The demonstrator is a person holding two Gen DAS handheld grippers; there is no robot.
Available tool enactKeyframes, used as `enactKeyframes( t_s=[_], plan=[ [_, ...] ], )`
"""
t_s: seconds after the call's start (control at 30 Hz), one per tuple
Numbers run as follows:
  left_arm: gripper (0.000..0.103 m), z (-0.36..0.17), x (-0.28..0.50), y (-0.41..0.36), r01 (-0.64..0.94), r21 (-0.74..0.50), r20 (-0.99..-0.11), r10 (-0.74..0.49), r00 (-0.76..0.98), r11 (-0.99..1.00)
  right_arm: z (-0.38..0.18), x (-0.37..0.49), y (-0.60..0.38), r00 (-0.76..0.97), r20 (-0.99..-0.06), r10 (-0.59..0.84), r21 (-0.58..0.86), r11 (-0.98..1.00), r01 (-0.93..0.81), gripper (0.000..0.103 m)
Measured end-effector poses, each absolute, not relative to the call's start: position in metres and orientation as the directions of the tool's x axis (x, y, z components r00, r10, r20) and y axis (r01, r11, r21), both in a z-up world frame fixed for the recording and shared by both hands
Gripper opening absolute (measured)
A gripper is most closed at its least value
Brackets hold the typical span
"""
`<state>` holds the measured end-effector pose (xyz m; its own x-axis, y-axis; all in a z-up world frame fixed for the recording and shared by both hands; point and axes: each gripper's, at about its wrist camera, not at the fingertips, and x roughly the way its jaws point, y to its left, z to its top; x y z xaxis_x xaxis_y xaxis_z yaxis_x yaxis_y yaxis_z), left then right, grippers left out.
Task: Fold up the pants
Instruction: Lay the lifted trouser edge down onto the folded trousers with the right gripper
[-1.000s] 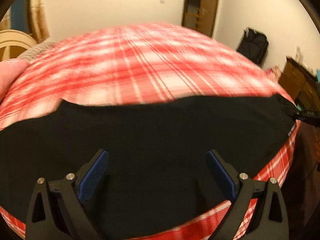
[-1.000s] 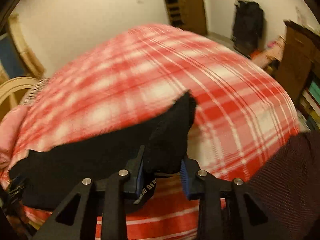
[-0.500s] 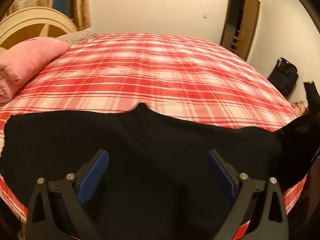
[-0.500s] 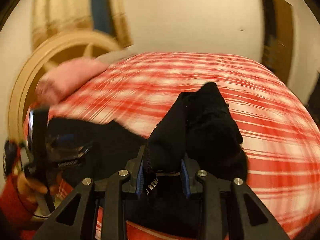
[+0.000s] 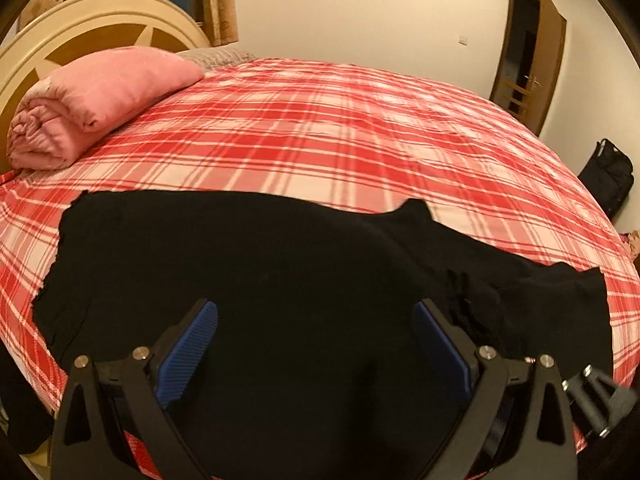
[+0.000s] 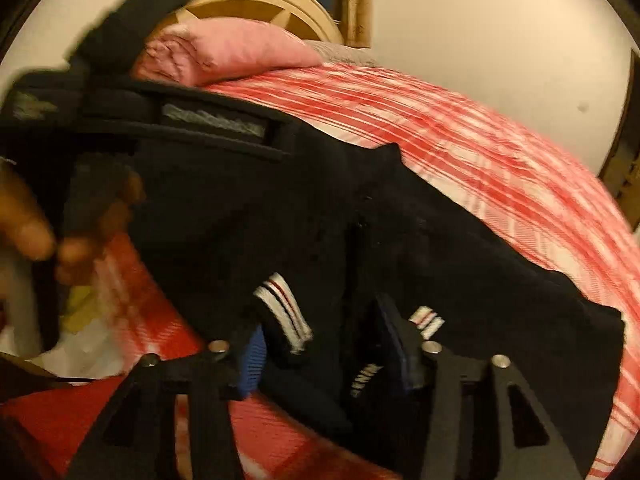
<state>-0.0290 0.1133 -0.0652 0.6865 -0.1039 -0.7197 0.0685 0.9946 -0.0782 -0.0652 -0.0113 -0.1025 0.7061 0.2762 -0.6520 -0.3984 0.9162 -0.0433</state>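
Along the near edge of the plaid bed (image 5: 360,128), black pants (image 5: 260,264) lie spread flat — left tool (image 5: 316,344) wide over them, gripping nothing. Right tool (image 6: 320,344) is opening, striped waistband (image 6: 284,316) loose between its pads. Pink pillow (image 5: 96,100) at the headboard corner.

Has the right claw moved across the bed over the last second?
Yes. The right claw swung toward the headboard end: the pink pillow now sits ahead of it. Its jaws are opening with the pants between them.
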Motion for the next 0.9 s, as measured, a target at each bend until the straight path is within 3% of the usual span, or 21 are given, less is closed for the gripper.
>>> enactKeyframes(
  t_s=[0.1,0.2,0.23,0.3,0.33,0.37,0.53,0.7,0.9],
  plan=[
    [0.1,-0.065,-0.026,0.114,0.07,-0.091,-0.719,-0.114,0.685,0.993,-0.083,-0.075,-0.036,0.658,-0.616,0.433,0.148,0.884,-0.443,0.054],
    [0.1,-0.06,-0.028,0.109,0.096,-0.089,-0.708,-0.131,0.694,0.991,-0.058,-0.088,-0.084,0.677,-0.514,0.528,0.309,0.849,-0.428,0.054],
    [0.1,-0.058,-0.029,0.107,0.107,-0.088,-0.704,-0.138,0.697,0.99,-0.05,-0.092,-0.109,0.722,-0.474,0.504,0.329,0.862,-0.386,0.054],
    [0.1,-0.055,-0.031,0.099,0.134,-0.086,-0.697,-0.156,0.699,0.987,-0.045,-0.093,-0.148,0.801,-0.484,0.351,0.272,0.931,-0.243,0.053],
    [0.1,-0.055,-0.032,0.094,0.151,-0.089,-0.697,-0.17,0.697,0.985,-0.045,-0.092,-0.161,0.816,-0.505,0.281,0.242,0.954,-0.179,0.04],
    [0.1,-0.054,-0.033,0.091,0.162,-0.096,-0.697,-0.182,0.694,0.982,-0.049,-0.086,-0.184,0.82,-0.543,0.181,0.214,0.974,-0.074,0.02],
    [0.1,-0.052,-0.038,0.054,0.274,-0.135,-0.698,-0.288,0.656,0.952,-0.071,-0.06,-0.225,0.776,-0.629,0.046,0.163,0.984,0.073,0.019],
    [0.1,-0.048,-0.033,0.006,0.38,-0.11,-0.688,-0.347,0.638,0.918,-0.102,-0.035,-0.23,0.689,-0.725,0.001,0.149,0.976,0.156,0.019],
    [0.1,-0.071,-0.025,-0.027,0.428,-0.045,-0.763,-0.308,0.569,0.902,-0.107,-0.022,-0.249,0.714,-0.7,0.011,0.26,0.935,0.241,0.016]
  ],
)
